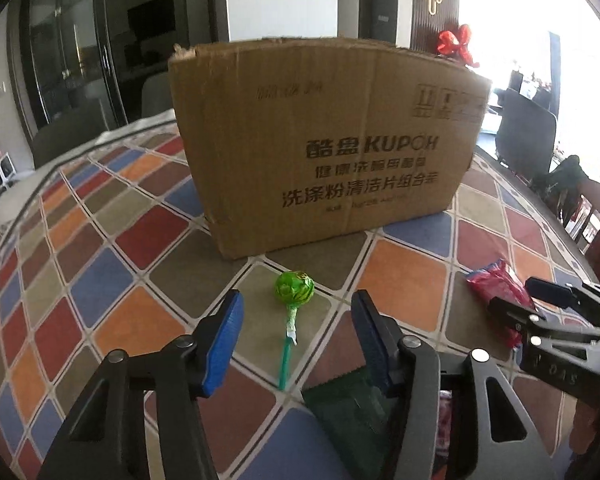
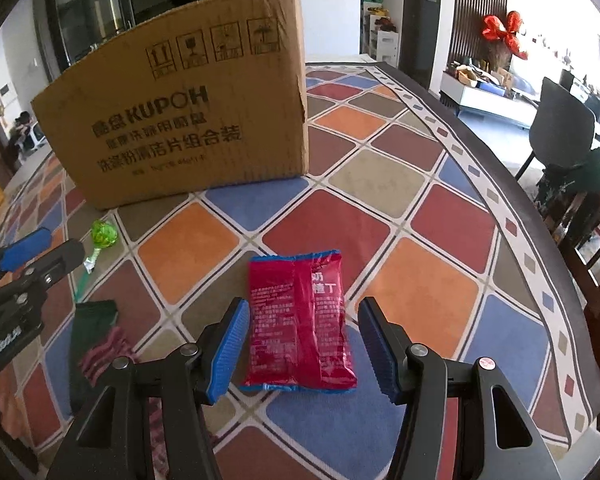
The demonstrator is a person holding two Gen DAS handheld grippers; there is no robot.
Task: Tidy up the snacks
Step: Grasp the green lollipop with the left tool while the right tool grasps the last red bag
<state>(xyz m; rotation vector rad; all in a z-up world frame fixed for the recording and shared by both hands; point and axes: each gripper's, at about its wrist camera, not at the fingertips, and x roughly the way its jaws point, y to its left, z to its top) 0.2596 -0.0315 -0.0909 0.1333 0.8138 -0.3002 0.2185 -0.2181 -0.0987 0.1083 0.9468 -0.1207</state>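
A green lollipop lies on the checked tablecloth, its stick pointing toward me. My left gripper is open around it, just above the cloth. A red snack packet lies flat between the open fingers of my right gripper. The packet also shows in the left wrist view, with the right gripper over it. The lollipop shows in the right wrist view beside the left gripper. A dark green packet lies under my left gripper's right finger.
A large cardboard box stands behind the snacks, also in the right wrist view. A green and pink striped packet lies at the near left. The table edge curves along the right, with chairs beyond.
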